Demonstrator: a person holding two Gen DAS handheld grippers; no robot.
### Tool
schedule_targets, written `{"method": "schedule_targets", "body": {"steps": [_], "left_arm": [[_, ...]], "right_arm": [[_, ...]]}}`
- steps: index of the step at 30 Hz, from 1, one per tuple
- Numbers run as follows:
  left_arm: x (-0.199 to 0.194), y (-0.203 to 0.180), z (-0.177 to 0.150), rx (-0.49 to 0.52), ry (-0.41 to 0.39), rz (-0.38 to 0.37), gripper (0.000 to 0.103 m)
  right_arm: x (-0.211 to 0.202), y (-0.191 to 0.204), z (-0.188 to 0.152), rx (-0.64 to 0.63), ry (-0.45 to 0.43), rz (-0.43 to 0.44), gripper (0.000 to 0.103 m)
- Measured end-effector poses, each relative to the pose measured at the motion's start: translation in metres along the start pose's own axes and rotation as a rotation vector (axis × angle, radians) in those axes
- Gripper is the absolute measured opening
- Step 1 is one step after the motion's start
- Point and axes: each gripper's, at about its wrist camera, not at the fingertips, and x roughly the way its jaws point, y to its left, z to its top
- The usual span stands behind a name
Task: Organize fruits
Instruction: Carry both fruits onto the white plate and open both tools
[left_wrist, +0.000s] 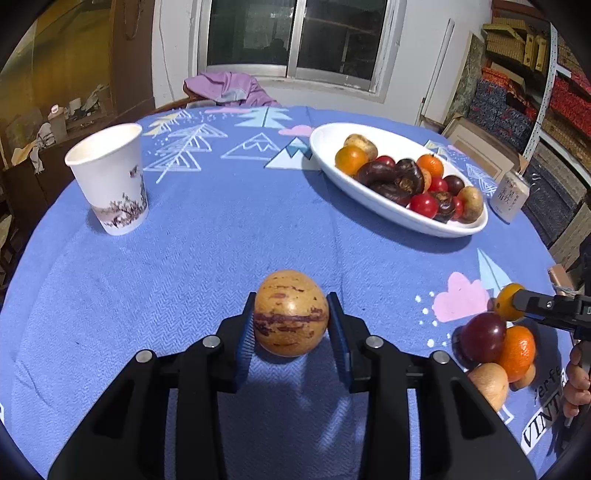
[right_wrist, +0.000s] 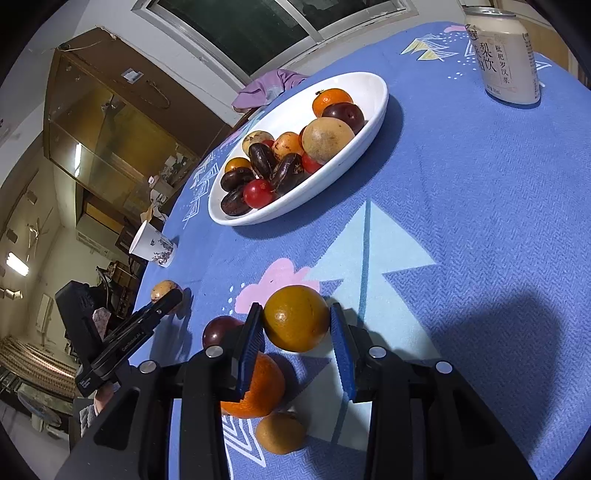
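My left gripper (left_wrist: 290, 317) is shut on a tan fruit with purple streaks (left_wrist: 290, 314), held just above the blue tablecloth. My right gripper (right_wrist: 296, 325) is shut on a small yellow-orange fruit (right_wrist: 296, 323), lifted over a loose pile: a dark plum (right_wrist: 218, 330), an orange (right_wrist: 258, 391) and a small brown fruit (right_wrist: 280, 432). In the left wrist view the right gripper (left_wrist: 517, 301) and the pile (left_wrist: 495, 343) are at the right. The white oval plate (left_wrist: 332, 168) at the back right holds several fruits; it also shows in the right wrist view (right_wrist: 376, 107).
A paper cup (left_wrist: 110, 181) stands at the left. A beige drink can (right_wrist: 506, 55) stands beyond the plate near the table's far edge. A purple cloth (left_wrist: 229, 88) lies on a chair behind the table. Shelves of boxes stand at the right.
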Motion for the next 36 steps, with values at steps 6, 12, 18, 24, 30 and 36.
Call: {"method": "schedule_targets", "body": {"steps": [6,12,18,24,30,36], "left_arm": [[-0.033,-0.022,0.024,0.003,-0.096,-0.068,0.036],[-0.045,-0.065,0.081,0.066,-0.167,-0.105,0.036],[-0.003,-0.104,0.132,0.098,-0.155,-0.126,0.036],[0.077,-0.112,0.183,0.085,-0.038,-0.077,0.036],[0.148,-0.106,0.207,0.072,0.060,-0.031,0.036],[0.155,-0.103,0.211,0.069,0.041,-0.030,0.042]], "right_arm": [[-0.033,0.012,0.008,-0.050,-0.118,-0.003,0.038],[-0.088,0.044,0.050,-0.155,-0.321,-0.057,0.037],[-0.057,0.057,0.117,-0.156,-0.280,-0.077,0.037],[0.020,0.043,0.178,-0.129,-0.193,-0.189,0.037],[0.076,0.022,0.223,-0.082,-0.116,-0.261,0.037],[0.085,0.013,0.224,-0.051,-0.107,-0.238,0.056]]}}
